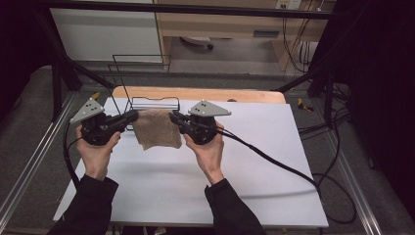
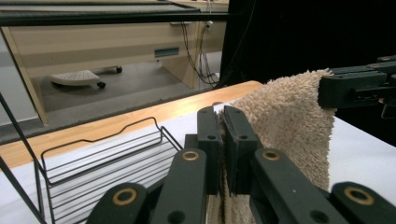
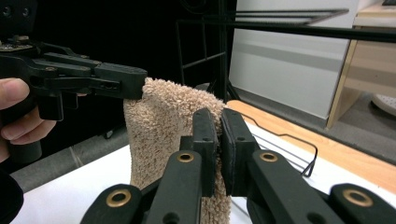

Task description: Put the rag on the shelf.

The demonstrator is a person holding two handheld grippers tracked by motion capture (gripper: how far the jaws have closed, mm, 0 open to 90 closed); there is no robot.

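The left gripper (image 1: 133, 117) has its jaws pressed together on the left top corner of the beige towel (image 1: 156, 129), and its own camera shows the pads clamped on a thin fold of the pile, a pinch at the very edge that leaves the rest of the cloth free to drop. From that corner the towel stretches across to the right gripper (image 1: 174, 117), which pinches the opposite top corner in the same way, jaws nearly closed on the fabric. With the two grippers level and pointing toward each other, the top hem runs fairly taut between them and the body of the towel hangs below the jaws, clear of the white table (image 1: 274, 161); I judge this to be a hold meant to spread the cloth flat in the air, so it can be laid down or draped without bunching. Just behind the left gripper stands a black wire rack (image 1: 147, 103), its low basket open toward the towel, a likely place for the cloth to go, though that is only a guess. Each hand grips its tool from below, which keeps the wrists under the load and the hem in plain sight.
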